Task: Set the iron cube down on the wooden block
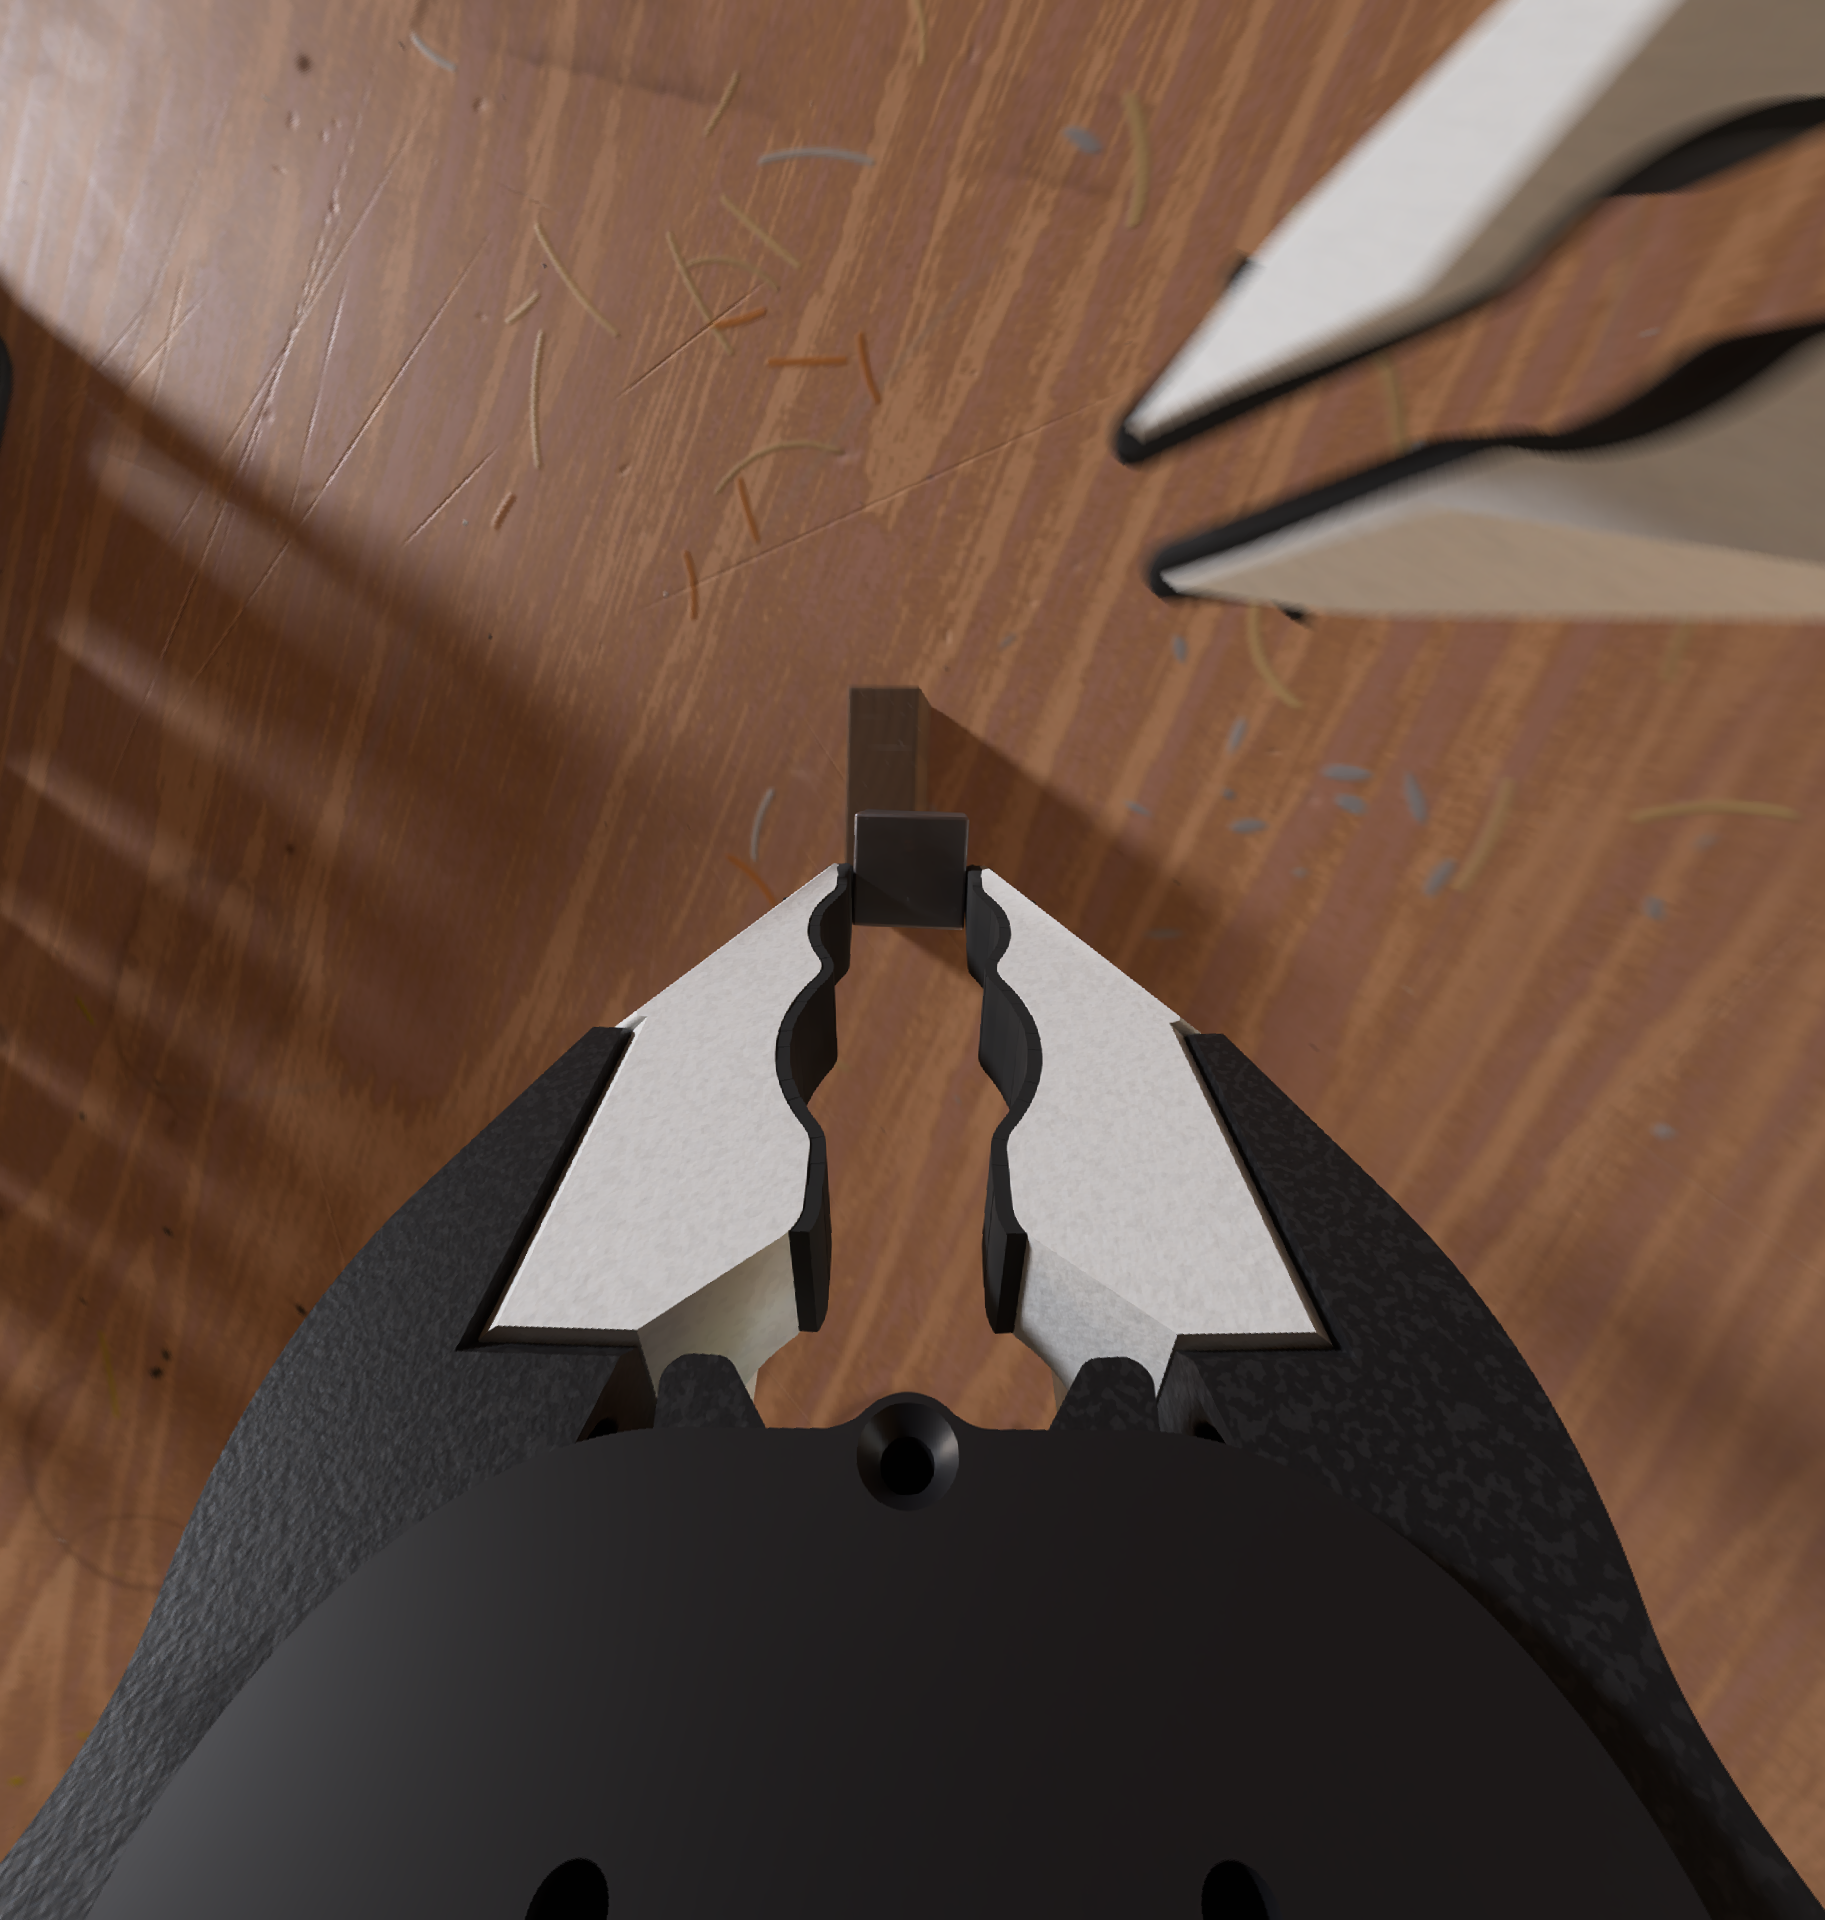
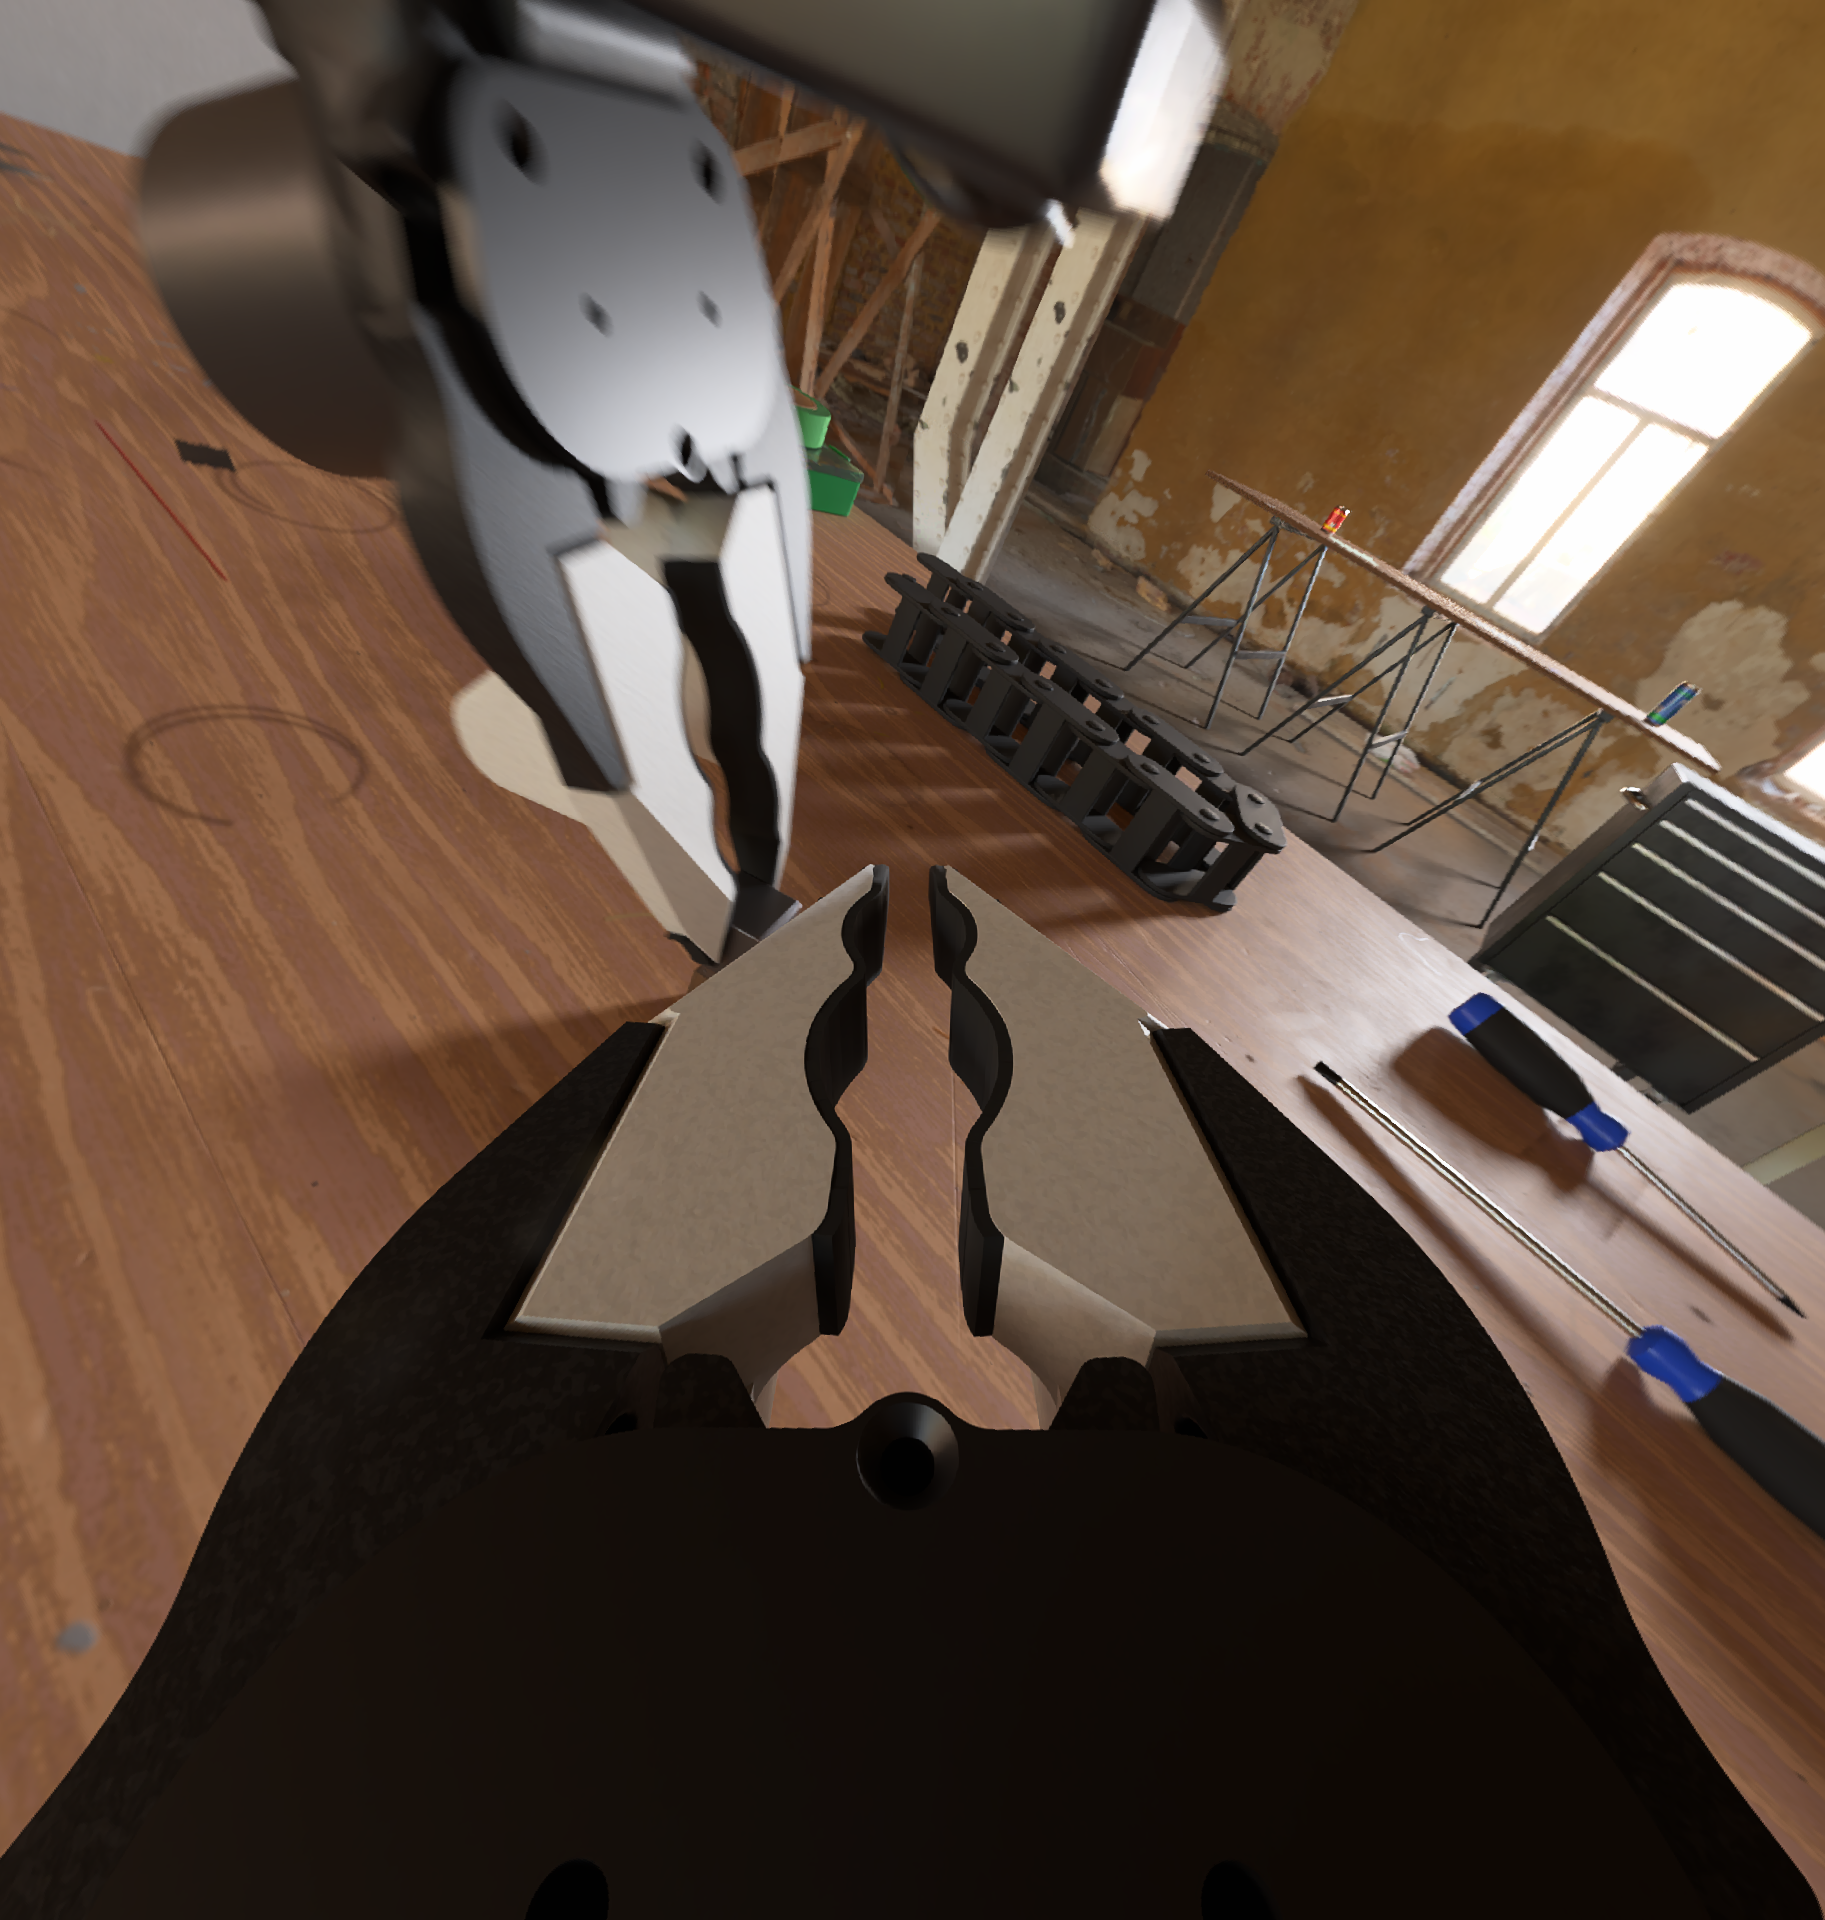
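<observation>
Left wrist view looks steeply down, close above the counter [image 1: 368, 727]. Right wrist view sits low, facing obliquely across it toward the room. Both show the counter's central area.

Textured black tongs [image 1: 909, 871], pale fingers [image 1: 700, 1122], wavy black pads [image 1: 1001, 1039]; one screw
</observation>
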